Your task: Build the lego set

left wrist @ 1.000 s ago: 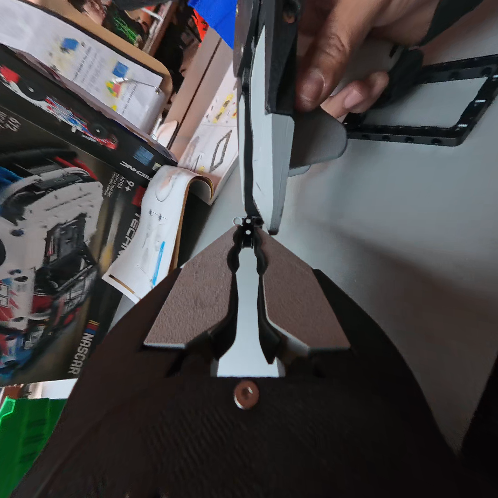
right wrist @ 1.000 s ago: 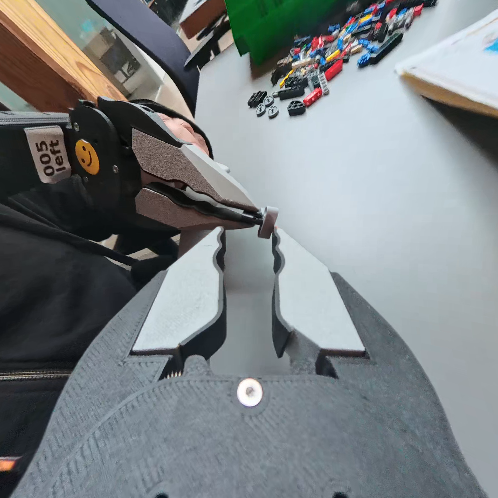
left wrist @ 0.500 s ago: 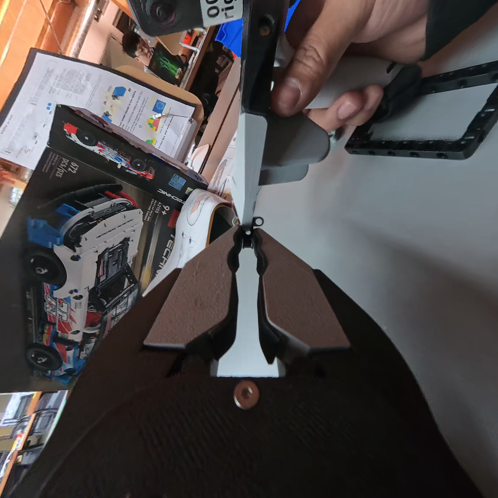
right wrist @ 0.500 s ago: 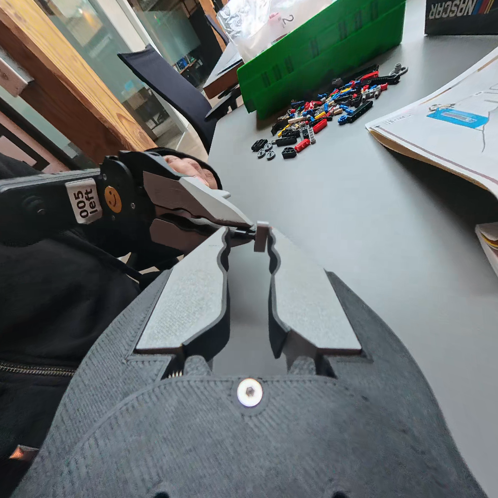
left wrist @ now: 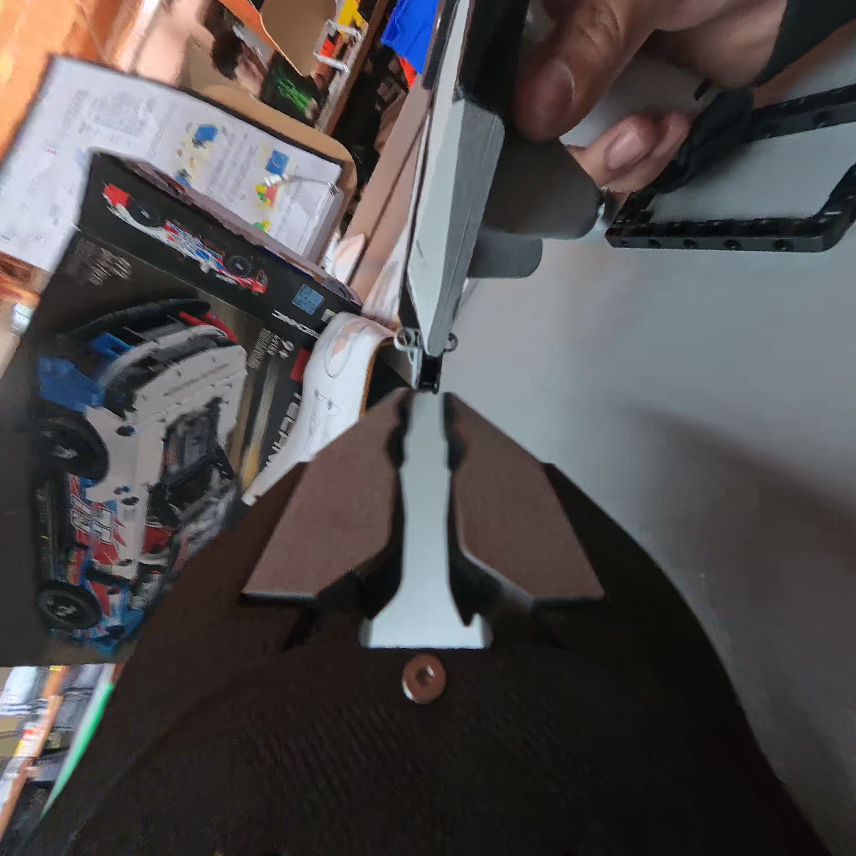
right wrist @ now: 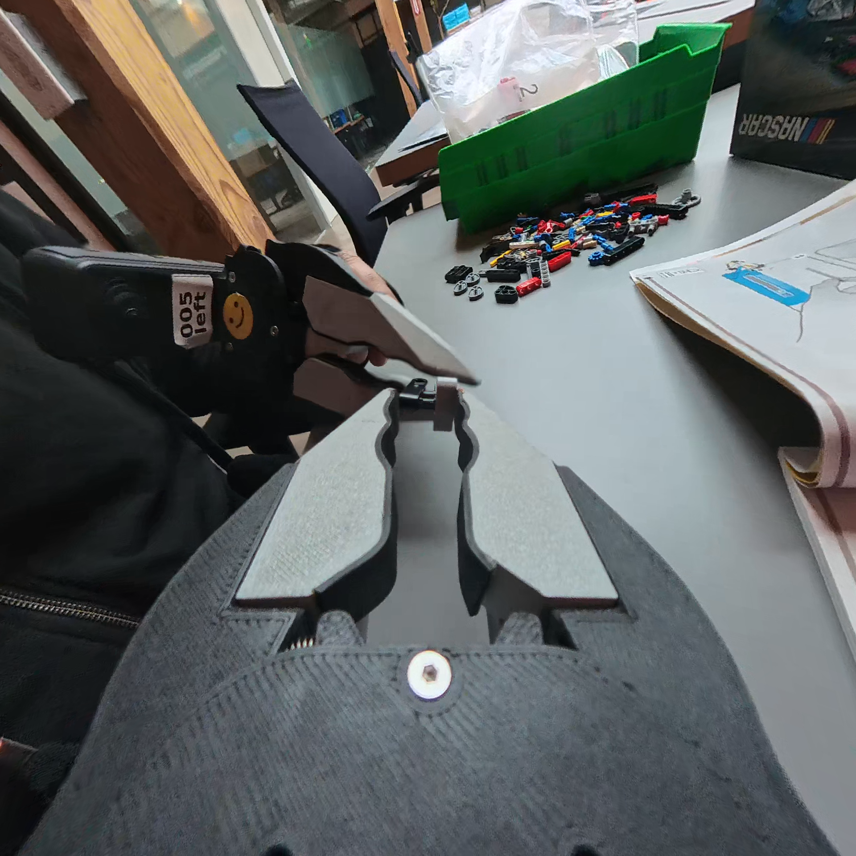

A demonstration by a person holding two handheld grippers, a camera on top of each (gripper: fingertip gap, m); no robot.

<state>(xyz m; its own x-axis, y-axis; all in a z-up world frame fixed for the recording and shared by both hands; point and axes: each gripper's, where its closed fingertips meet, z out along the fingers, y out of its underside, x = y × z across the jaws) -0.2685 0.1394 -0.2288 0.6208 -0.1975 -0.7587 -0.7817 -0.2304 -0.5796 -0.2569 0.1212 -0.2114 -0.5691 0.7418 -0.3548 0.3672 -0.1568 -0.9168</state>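
Mid-frame in the right wrist view, the right tongs point(right wrist: 428, 407) pinch a small joined piece point(right wrist: 431, 398), black part and grey part. In the left wrist view it sits just past the left tongs point(left wrist: 426, 398), whose tips stand narrowly apart and hold nothing; the piece hangs from the right tongs coming down from the top. A hand point(left wrist: 639, 83) at upper right grips that tool, with a black frame point(left wrist: 741, 231) on the grey worktop point(left wrist: 671, 393) behind. The set box point(left wrist: 139, 417) fills the left, a manual point(left wrist: 333, 393) curling beside it. Upper right in the right wrist view: loose parts point(right wrist: 579, 241), a green bin point(right wrist: 579, 139), a plastic bag point(right wrist: 509, 60) above it
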